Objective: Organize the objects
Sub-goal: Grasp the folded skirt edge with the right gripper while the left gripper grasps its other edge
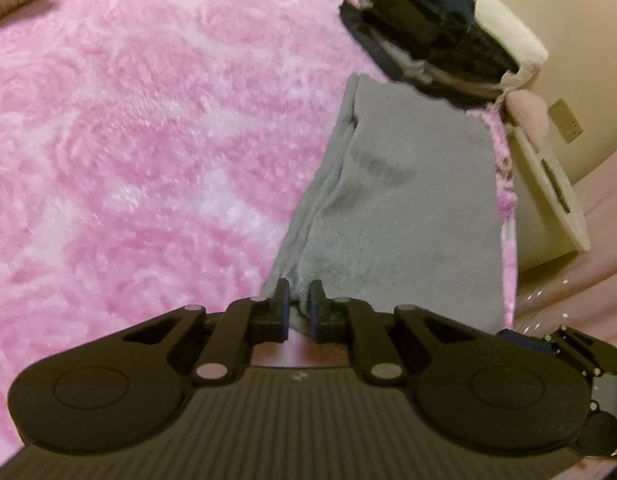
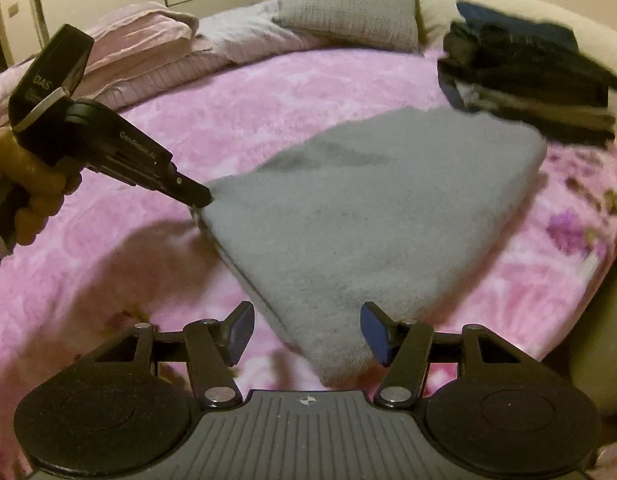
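Grey knit cloth (image 2: pixel 372 216) is the main thing going on, folded flat on the pink blanket (image 2: pixel 268 88) and lying toward the blanket's right edge. Nearest up, the right gripper (image 2: pixel 307 334) sits low over the cloth's closest corner with its fingers spread wide, blue pads on either side of that corner; can't really tell if a pad is brushing the fabric or just hanging over it. Nothing is clamped in it.

Over at the cloth's left corner, the left gripper (image 1: pixel 299 312) has its fingers drawn in tight on a bunched bit of the grey cloth (image 1: pixel 392 208), so that's a pinch on the edge. From the right wrist view you can see it coming in from the left, tip right on the fabric, with the person's left hand (image 2: pixel 32 196) wrapped round the handle.

Further back, touching the cloth's far edge or maybe overlapping it a little, is a stack (image 2: pixel 528 80) of folded dark clothes, near the blanket's far right corner. It's blurry so I can't count the layers.

Beyond that, at the far edge, there's a grey pillow (image 2: pixel 348 4) and a pinkish quilt (image 2: pixel 148 40) bunched up to its left.
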